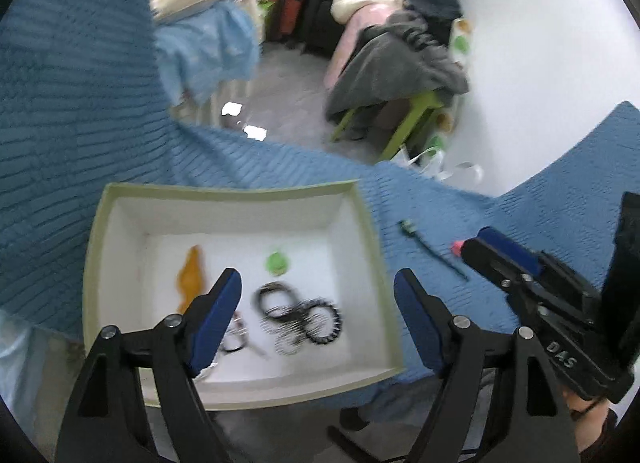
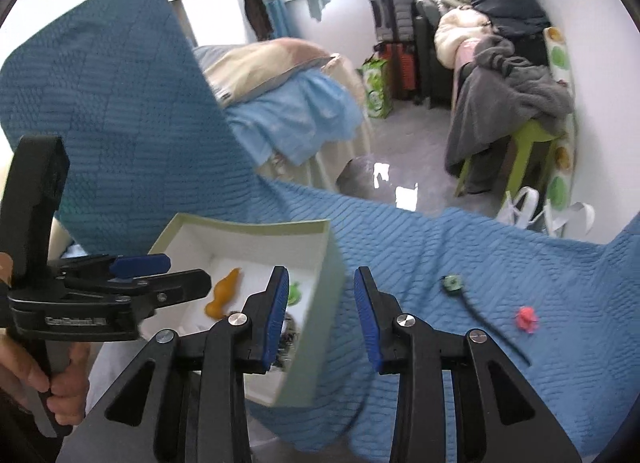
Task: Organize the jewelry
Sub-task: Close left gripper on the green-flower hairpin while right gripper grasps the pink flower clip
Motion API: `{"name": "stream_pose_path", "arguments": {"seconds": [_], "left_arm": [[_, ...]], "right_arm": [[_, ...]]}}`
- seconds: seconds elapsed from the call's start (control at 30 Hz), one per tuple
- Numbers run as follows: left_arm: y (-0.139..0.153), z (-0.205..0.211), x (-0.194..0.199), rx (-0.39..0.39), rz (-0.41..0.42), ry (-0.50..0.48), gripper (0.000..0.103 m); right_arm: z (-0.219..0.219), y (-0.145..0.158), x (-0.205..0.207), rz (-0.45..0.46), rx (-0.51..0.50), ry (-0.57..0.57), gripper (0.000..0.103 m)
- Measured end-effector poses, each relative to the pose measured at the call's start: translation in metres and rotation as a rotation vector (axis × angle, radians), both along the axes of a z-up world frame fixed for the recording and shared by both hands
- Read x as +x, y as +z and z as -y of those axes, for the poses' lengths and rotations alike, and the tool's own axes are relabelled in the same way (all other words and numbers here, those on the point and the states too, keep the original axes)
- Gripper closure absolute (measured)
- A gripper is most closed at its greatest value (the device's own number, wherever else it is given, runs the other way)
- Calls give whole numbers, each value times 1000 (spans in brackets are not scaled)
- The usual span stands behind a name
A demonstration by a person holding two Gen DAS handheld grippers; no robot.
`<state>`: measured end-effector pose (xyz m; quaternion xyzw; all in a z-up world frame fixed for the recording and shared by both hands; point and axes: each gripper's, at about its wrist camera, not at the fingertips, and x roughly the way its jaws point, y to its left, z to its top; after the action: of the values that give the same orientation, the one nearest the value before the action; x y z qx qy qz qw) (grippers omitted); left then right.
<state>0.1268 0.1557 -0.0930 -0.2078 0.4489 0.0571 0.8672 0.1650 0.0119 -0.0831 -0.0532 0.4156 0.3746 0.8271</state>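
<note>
A pale green box with a white inside stands on the blue quilted cover. It holds an orange piece, a green piece and black coiled bands. My left gripper hangs open and empty over the box. To the right of the box lie a dark pin with a green head and a small pink piece. My right gripper is open with nothing between its pads, above the right wall of the box. The pin lies just left of the right gripper.
The blue cover ends at an edge beyond the box, with grey floor behind. A bed with a light blue sheet stands at the back left. At the right, a green stool piled with grey clothes. A hand holds the left gripper's handle.
</note>
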Motion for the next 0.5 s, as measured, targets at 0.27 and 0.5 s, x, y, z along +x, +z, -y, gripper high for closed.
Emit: {"name": "stream_pose_path", "arguments": {"seconds": [0.27,0.5], "left_arm": [[-2,35,25,-22,3,-27,24],[-10,68,44,-31,12,-69,24]], "right_arm": [[54,1,17,32,-1,-70,71],[102,-18,39,22,-4,-147,71]]}}
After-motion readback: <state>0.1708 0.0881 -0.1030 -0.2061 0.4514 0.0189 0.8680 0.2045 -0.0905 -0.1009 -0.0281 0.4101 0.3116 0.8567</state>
